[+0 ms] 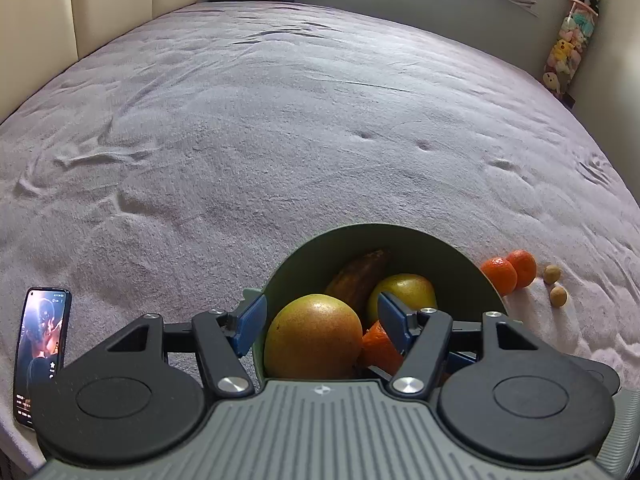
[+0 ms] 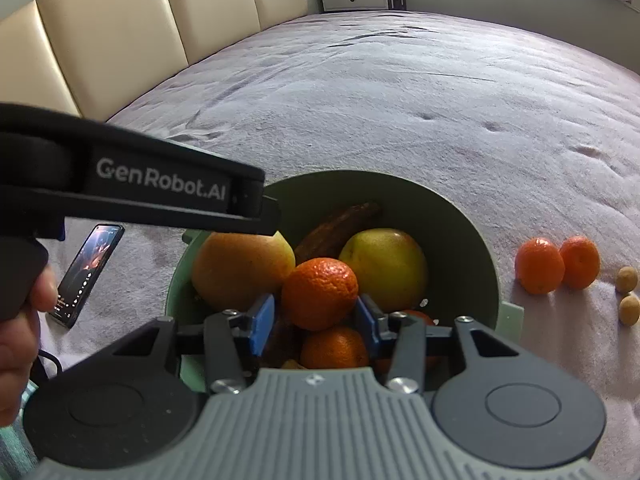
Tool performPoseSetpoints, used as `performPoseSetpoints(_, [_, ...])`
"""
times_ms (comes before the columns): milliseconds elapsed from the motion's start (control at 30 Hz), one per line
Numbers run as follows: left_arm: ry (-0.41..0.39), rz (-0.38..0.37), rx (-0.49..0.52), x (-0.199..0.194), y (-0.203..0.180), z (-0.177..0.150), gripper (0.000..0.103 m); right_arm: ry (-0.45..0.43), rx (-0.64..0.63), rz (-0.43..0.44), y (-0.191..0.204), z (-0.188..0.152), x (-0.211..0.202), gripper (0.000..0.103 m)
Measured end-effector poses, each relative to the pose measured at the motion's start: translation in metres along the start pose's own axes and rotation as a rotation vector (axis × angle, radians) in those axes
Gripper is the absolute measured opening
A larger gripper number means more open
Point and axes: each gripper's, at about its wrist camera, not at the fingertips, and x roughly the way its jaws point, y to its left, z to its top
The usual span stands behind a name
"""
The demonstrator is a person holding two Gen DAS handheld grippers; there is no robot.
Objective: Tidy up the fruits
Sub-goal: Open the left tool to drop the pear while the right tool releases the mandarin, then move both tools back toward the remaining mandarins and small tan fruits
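- In the right wrist view, the right gripper [image 2: 314, 322] is seen poised over the green bowl [image 2: 452, 224], its blue pads flanking a mandarin [image 2: 320, 292] that sits on top of the pile; whether the pads press on it or stand just clear cannot be told.
- The mandarin lies dead ahead of the right gripper, at 12 o'clock; it is round, so no long axis is offered.
- In the left wrist view, the left gripper [image 1: 320, 320] is spread wide, 1 pad outside the bowl's rim and 1 inside, with a large orange-yellow fruit [image 1: 314, 336] between them, untouched.
- 2 loose mandarins [image 2: 556, 266] lie on the bed cover [image 2: 360, 100] at 3 o'clock of the bowl, 2 small tan fruits [image 2: 626, 292] just beyond; the right gripper is judged nearer.
- The brown banana [image 2: 340, 226] lies in the bowl, its long axis running from 7 to 1 o'clock.
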Motion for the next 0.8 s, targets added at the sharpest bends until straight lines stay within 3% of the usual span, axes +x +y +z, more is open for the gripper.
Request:
performPoseSetpoints(133, [-0.002,0.0,0.006,-0.001,-0.002,0.001,0.075,-0.002,-0.004,-0.027,-0.001,0.001,-0.004,0.054])
performPoseSetpoints(367, [-0.009,-0.008,0.026,-0.004,-0.011,0.001,0.075,-0.015,0.007,-0.092,-0.009,0.005,-0.018,0.062])
performPoseSetpoints(633, [-0.028,-0.022,0.061,-0.011,-0.03,0.001,0.075,-0.091,0.057,-0.183,-0.028,0.006,-0.048,0.084])
performPoseSetpoints(800, [-0.042,-0.038,0.093,-0.016,-0.045,0.0,0.075,-0.125,0.104,-0.243,-0.048,0.002,-0.065,0.088])
